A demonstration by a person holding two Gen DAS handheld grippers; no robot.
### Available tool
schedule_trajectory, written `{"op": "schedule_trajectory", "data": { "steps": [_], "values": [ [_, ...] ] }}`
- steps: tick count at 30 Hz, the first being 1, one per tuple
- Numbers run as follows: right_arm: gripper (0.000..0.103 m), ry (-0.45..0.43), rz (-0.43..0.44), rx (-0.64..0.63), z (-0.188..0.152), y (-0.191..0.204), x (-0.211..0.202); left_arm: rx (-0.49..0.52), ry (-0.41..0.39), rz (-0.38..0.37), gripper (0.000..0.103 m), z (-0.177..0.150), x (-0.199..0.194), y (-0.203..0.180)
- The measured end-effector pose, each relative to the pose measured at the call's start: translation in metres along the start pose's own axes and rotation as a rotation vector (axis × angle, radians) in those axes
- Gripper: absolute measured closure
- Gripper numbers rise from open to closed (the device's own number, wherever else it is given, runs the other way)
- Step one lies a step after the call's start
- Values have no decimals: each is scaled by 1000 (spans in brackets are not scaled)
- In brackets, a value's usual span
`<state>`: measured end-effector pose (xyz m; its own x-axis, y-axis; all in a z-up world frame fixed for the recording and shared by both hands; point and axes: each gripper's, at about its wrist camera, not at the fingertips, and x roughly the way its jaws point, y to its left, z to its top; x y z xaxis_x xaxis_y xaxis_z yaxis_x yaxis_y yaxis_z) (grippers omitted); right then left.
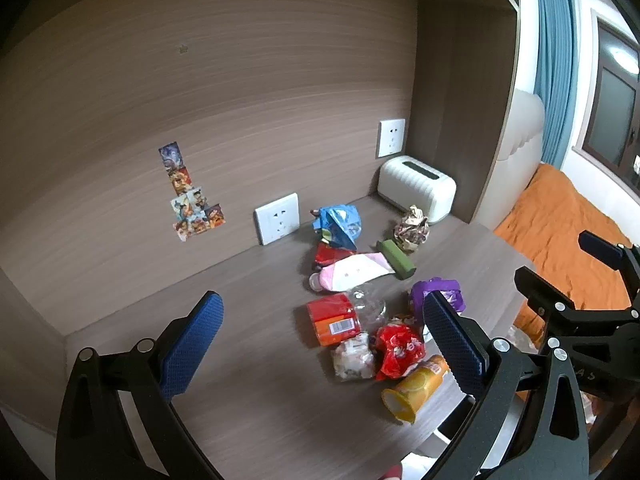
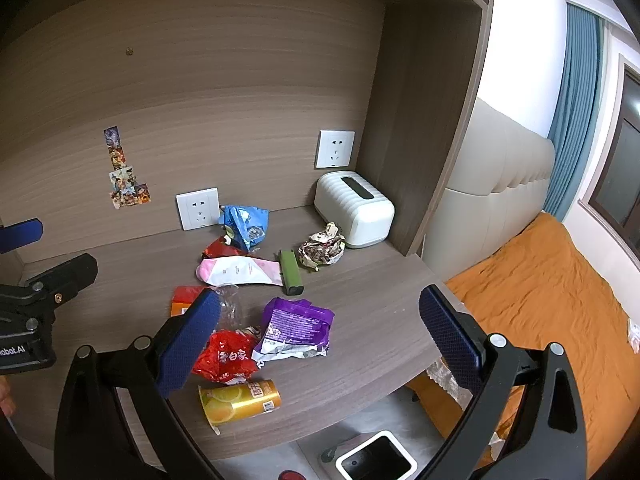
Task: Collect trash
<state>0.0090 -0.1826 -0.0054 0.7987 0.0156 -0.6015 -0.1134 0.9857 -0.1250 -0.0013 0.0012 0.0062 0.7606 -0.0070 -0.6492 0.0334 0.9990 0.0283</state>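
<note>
Yellow can (image 2: 239, 400) below open right hand-held gripper (image 2: 320, 332).

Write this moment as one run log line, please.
phase: before first pick | left tongs: open, empty | right tongs: open, empty | trash: on desk | bin: on floor below desk edge

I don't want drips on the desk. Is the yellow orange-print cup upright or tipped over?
Tipped over. The yellow cup lies on its side near the desk's front edge, its open mouth sideways. Whether any liquid remains inside cannot be told.
</note>
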Motion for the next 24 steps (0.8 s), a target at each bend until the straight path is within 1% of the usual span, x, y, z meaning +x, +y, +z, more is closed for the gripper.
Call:
{"op": "schedule_trajectory", "data": {
  "steps": [3, 10, 24],
  "values": [
    [4, 5, 11, 3, 1, -1, 0, 0, 2, 0, 5, -1, 0, 1],
    [4, 5, 15, 10, 2, -2, -1, -8, 18, -26, 5, -1, 1, 1],
    [4, 5, 10, 8, 1, -2, -2, 2, 19, -28, 5, 1, 1, -2]
  ]
}}
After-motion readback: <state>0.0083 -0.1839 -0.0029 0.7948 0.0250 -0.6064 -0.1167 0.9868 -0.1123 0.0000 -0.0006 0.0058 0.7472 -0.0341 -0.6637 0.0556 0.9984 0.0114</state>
